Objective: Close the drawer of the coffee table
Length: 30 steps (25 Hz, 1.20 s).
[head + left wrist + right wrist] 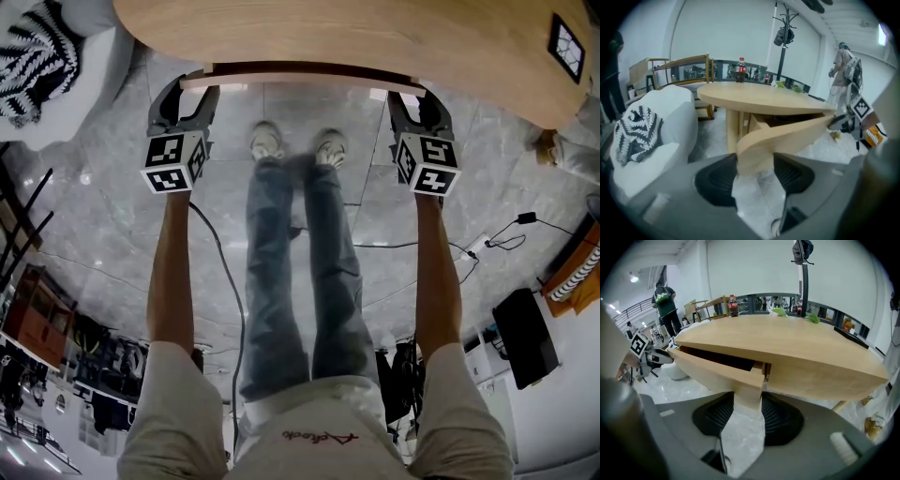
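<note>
Item 1: drawer (300, 81) (787, 136) (717, 367). Partly out under the top of the coffee table (356, 37) (759, 96) (801, 352); dark gap shows behind its front in R gripper view.
Item 2: L gripper (192, 94) (754, 171). I read both pads clamped on the L end of the drawer front, wood filling the gap.
Item 3: R gripper (410, 98) (747, 408). Same at the R end, pads tight on the wood either side.
Item 4: marker cube (173, 161) on L unit, another (427, 164) on R, both facing the head cam.
Item 5: cola bottle (741, 70) (733, 305). Upright on far side of the tabletop.
Item 6: white sofa (670, 117) w/ b&w cushion (637, 133) (33, 52), just beside the table, L side.
Item 7: coat stand (785, 33), behind the table.
Item 8: wearer's legs (300, 272) in jeans, on marble floor (122, 216), between the two arms.
</note>
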Tool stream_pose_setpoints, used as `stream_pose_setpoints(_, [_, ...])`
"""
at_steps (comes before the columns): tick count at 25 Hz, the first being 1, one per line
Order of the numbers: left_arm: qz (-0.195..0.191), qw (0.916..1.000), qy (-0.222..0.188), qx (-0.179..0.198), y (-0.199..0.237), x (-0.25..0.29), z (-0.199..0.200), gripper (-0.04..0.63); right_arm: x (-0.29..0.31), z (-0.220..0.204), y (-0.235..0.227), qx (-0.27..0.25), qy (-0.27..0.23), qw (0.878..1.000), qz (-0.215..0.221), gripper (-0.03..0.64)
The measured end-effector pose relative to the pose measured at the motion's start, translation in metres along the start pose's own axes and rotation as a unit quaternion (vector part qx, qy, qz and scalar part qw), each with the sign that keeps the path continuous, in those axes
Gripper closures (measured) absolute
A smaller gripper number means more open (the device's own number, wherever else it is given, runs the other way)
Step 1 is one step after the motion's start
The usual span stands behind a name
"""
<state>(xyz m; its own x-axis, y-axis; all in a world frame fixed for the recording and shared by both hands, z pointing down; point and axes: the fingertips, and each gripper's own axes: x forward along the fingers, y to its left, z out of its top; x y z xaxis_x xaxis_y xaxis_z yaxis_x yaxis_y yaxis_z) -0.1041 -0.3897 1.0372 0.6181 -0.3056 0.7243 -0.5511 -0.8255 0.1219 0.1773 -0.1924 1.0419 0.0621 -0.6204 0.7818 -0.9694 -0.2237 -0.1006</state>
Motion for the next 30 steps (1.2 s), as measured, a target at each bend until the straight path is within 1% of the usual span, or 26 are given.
stream_pose_setpoints(6, [0.004,0.9999,-0.015,0.000,0.007,0.013,0.014,0.353,0.010,0.012,-0.007,0.011,-0.032,0.999,-0.013,0.423])
stream_pose_setpoints(12, [0.004,0.9997,-0.022,0.003,0.014,0.021,0.024,0.353,0.017,0.020,-0.010,0.044,-0.058,0.997,-0.025,0.423])
stream_pose_setpoints(19, [0.006,0.9996,-0.029,0.001,0.018,0.029,0.033,0.353,0.023,0.028,-0.017,0.061,-0.072,0.995,-0.028,0.411])
stream_pose_setpoints(30, [0.007,0.9994,-0.034,0.004,0.024,0.034,0.038,0.353,0.029,0.033,-0.018,0.062,-0.082,0.994,-0.041,0.417])
